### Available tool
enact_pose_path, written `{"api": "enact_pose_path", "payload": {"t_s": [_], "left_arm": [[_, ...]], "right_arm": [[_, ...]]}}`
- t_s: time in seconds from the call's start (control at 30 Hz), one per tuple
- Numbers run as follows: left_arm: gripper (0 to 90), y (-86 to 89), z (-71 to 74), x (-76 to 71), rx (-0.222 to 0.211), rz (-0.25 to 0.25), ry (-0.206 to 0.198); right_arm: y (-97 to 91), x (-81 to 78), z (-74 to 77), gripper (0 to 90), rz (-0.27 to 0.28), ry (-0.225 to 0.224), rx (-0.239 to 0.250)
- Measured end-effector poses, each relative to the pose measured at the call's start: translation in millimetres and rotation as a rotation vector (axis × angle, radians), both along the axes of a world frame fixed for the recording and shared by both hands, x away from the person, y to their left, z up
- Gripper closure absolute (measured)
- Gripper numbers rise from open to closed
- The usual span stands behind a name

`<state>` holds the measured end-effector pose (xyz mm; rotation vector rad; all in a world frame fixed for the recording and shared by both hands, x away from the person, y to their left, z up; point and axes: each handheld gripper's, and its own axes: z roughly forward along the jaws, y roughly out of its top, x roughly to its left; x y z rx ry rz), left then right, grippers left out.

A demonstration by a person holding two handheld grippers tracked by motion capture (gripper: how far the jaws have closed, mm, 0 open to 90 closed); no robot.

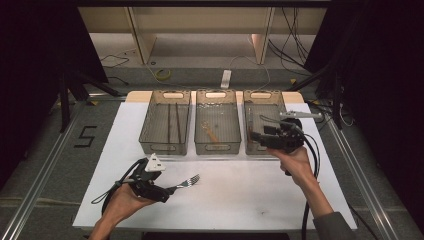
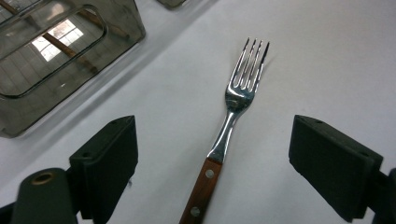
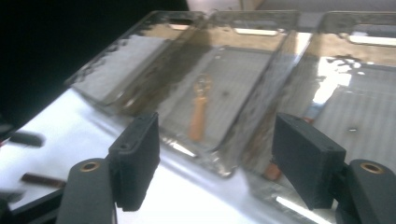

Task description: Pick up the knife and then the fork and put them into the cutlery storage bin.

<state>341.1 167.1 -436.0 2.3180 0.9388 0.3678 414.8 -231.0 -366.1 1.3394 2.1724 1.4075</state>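
A fork [image 2: 233, 112] with a wooden handle and steel tines lies flat on the white table top [image 1: 235, 190]. My left gripper [image 2: 213, 125] is low over it and open; the handle lies between the two jaws and neither pad touches it. From above, the fork [image 1: 189, 182] points right and away from the left gripper [image 1: 169, 191]. My right gripper [image 1: 256, 136] hangs open over the front end of the right bin [image 1: 264, 95]. Nothing is between the right gripper's [image 3: 215, 120] jaws.
Three clear bins stand side by side at the back of the table. The left bin [image 1: 147, 125] holds two dark sticks. The middle bin [image 1: 218, 148] holds a wooden-handled utensil [image 3: 200, 116]. A brown-handled utensil [image 3: 317, 105] lies in the right bin. Cables trail from both grippers.
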Motion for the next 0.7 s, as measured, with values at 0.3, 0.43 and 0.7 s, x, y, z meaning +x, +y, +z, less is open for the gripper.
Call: {"api": "enact_pose_path", "payload": {"t_s": [0.3,0.43,0.7], "left_arm": [[15.4,-2.5,-3.6,4.8,-0.007,0.006,0.030],[15.4,-2.1,-4.8,7.1,-0.017,0.017,0.030],[15.8,0.7,-2.1,8.6,0.006,0.022,0.038]], "right_arm": [[3.2,-43.7,-20.7,29.8,0.051,-0.069,0.022],[1.1,-57.2,-28.6,29.5,0.066,-0.096,0.028],[1.2,-69.7,-38.4,28.6,0.086,-0.096,0.034]]}}
